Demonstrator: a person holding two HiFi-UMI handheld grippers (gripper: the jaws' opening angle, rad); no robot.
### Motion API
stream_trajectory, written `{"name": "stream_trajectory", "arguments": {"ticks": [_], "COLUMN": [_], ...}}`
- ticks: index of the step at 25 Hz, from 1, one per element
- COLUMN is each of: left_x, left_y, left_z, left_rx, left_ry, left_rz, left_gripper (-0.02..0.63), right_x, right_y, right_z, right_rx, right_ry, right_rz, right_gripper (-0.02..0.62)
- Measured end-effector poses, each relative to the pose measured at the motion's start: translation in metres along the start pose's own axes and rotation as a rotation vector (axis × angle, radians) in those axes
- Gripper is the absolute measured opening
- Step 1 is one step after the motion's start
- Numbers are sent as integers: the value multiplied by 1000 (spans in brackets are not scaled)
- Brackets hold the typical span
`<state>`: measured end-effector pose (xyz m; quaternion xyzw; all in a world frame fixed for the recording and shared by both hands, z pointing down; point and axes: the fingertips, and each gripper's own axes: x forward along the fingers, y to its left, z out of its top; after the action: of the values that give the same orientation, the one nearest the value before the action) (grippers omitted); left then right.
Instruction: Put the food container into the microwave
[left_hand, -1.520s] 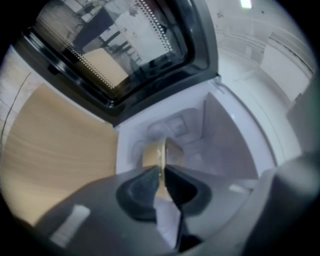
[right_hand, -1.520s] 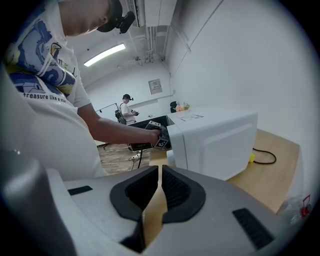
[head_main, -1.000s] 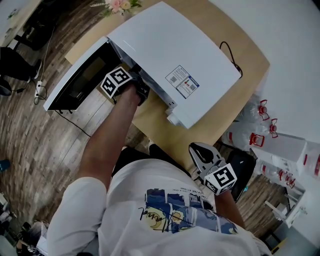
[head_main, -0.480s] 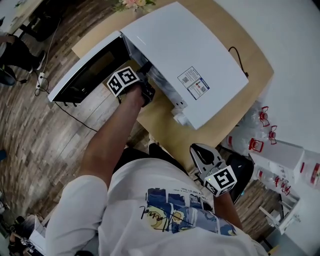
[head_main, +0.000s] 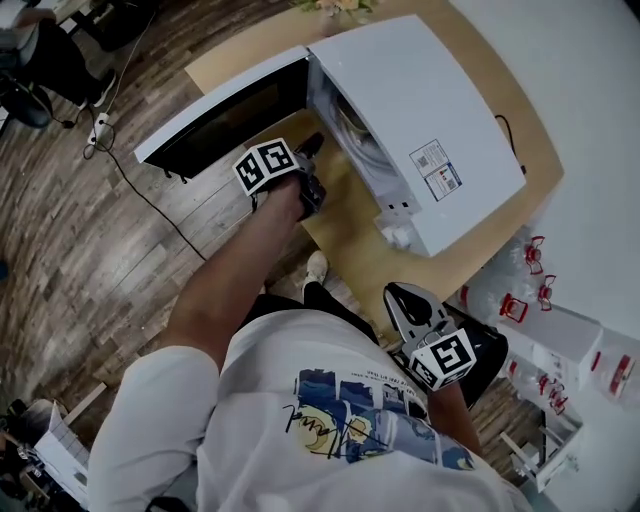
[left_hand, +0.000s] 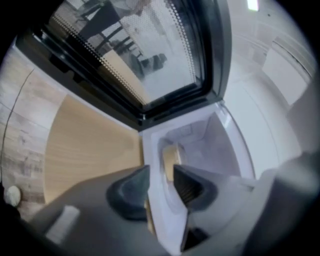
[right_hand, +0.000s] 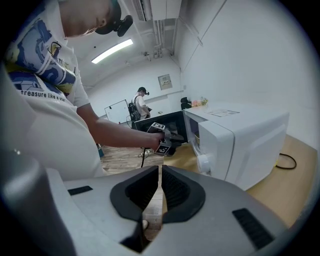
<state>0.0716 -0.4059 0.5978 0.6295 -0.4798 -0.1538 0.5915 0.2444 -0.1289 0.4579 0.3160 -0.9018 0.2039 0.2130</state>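
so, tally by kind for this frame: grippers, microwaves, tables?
Grippers: 2 (left gripper, jaws just opened, nothing between them; right gripper, jaws together, empty)
Microwave: 1, door open
Table: 1
Total: 4

There is one big white box-shaped microwave (head_main: 420, 110), and its one dark glass door (head_main: 225, 115) hangs open. Inside sits one tan and white food container (left_hand: 170, 159). There is one light wooden table (head_main: 370, 255) with one thin black cable (right_hand: 285, 161) on it. There are two grey grippers, the left gripper (left_hand: 161, 176) and the right gripper (right_hand: 160, 175). Two people show: one in a white printed shirt (right_hand: 45, 75) and one far-off person (right_hand: 140, 104).
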Motion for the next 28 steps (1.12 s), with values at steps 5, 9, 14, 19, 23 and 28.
{"name": "stream_trajectory", "arguments": {"ticks": [5, 9, 14, 19, 23, 28], "left_x": [-35, -67, -107, -144, -173, -211], "left_y": [12, 19, 27, 35, 38, 36], "left_z": [4, 10, 22, 23, 18, 16], "left_rx": [20, 24, 29, 53, 60, 79], "left_ry": [15, 19, 15, 27, 40, 48], "left_rz": [5, 2, -7, -11, -26, -59], "left_gripper": [149, 149, 149, 147, 147, 143], "right_x": [18, 33, 48, 56, 59, 62], "right_y": [27, 52, 81, 101, 120, 147], "right_z": [10, 17, 23, 25, 26, 25], "right_rx": [-34, -57, -89, -109, -124, -134], "right_ry": [0, -1, -9, -17, -29, -44], "right_rz": [30, 57, 78, 69, 57, 36], "right_gripper": [23, 23, 23, 23, 23, 23]}}
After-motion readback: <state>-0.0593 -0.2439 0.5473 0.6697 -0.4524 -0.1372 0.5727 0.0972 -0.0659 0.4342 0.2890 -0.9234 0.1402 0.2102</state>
